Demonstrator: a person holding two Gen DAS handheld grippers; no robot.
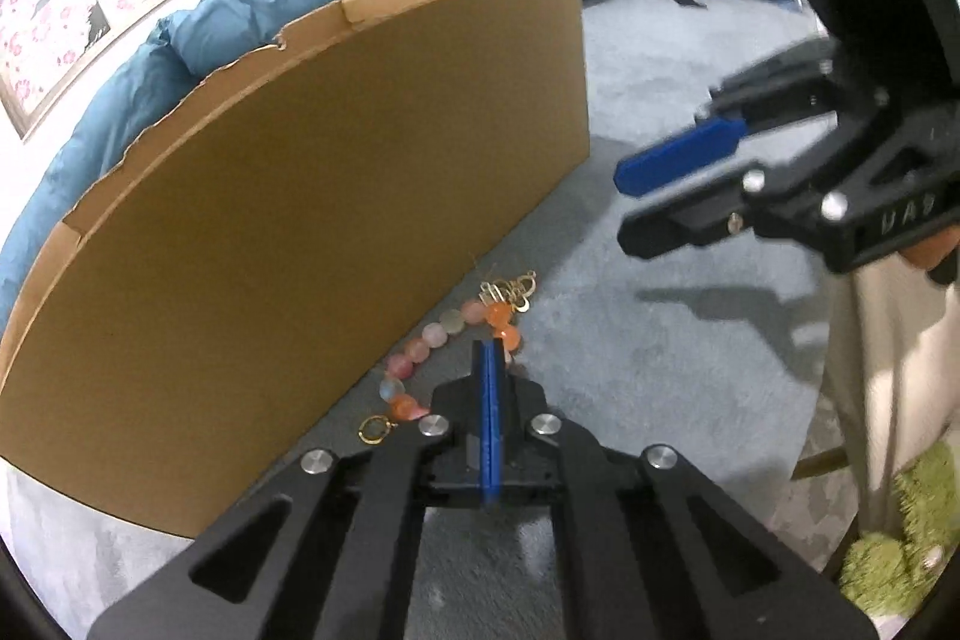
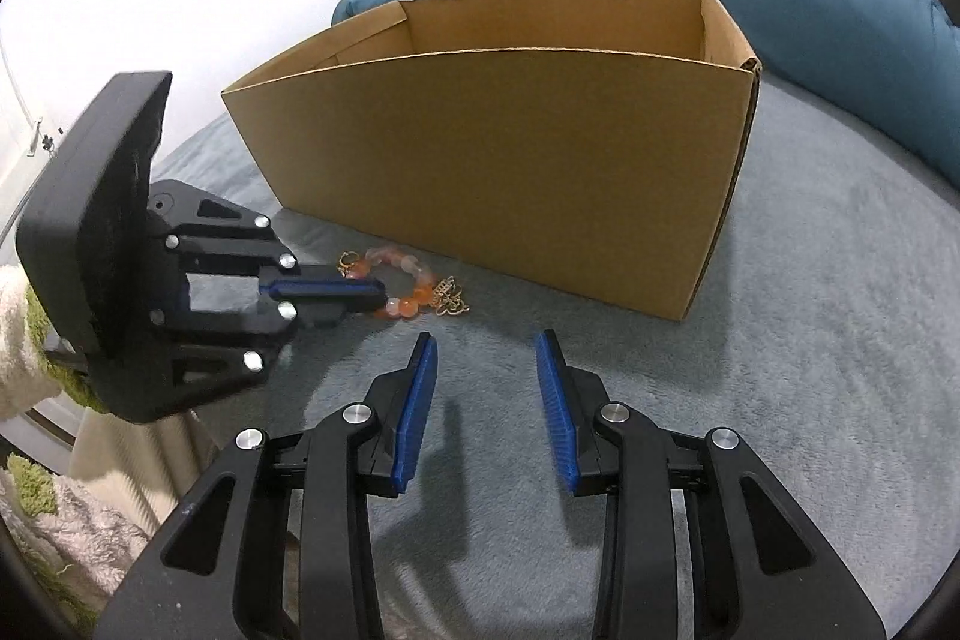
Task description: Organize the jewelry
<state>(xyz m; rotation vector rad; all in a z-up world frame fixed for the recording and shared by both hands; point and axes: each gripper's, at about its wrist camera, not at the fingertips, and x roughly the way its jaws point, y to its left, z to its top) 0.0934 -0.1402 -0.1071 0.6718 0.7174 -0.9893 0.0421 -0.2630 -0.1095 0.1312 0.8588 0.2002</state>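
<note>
L gripper (image 1: 491, 349) tips hide bracelet (image 1: 420, 355) end

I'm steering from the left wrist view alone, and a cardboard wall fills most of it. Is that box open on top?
Observer: Yes. In the right wrist view the cardboard box has no lid. Its upper inner walls look bare and its floor is hidden.
Operator: Where does my left tip sit?
Observer: The left gripper is shut, with its tip against the orange beads of the bracelet. Whether it pinches the cord I cannot tell.
Operator: And the right one?
Observer: The right gripper is open with nothing between its fingers, and it stops short of the bracelet, with only grey blanket in front of it.
</note>
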